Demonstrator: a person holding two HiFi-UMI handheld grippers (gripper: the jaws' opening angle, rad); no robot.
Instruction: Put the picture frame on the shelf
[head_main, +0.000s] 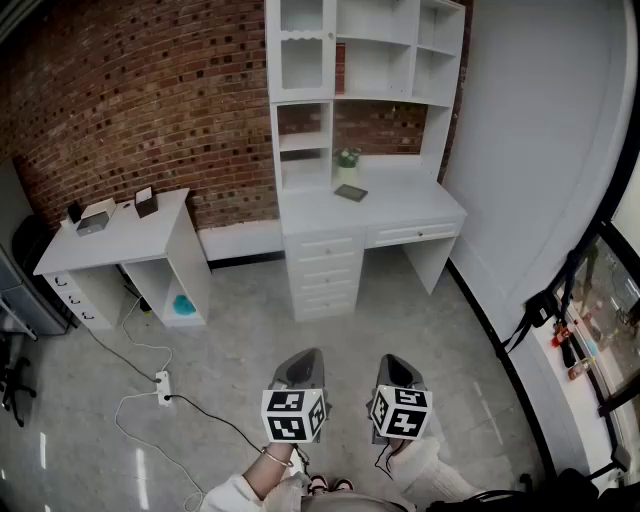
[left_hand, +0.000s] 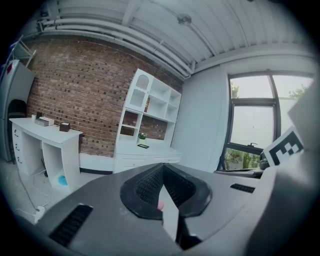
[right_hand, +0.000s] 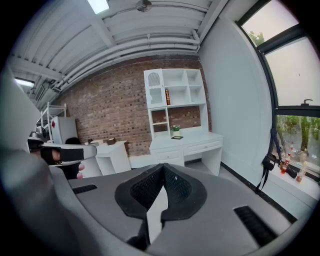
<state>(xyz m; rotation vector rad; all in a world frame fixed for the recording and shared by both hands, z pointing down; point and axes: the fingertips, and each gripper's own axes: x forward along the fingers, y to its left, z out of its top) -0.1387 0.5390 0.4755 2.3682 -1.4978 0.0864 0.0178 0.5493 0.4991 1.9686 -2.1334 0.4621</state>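
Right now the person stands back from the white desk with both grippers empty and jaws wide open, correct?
Wrong on the jaws: the left gripper and right gripper are both shut, as each gripper view shows. The rest holds: both are empty and well back from the white desk.

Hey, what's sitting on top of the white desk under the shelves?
A dark picture frame lies flat on the desk, with a small potted plant behind it. The drawers are shut, so their contents are hidden.
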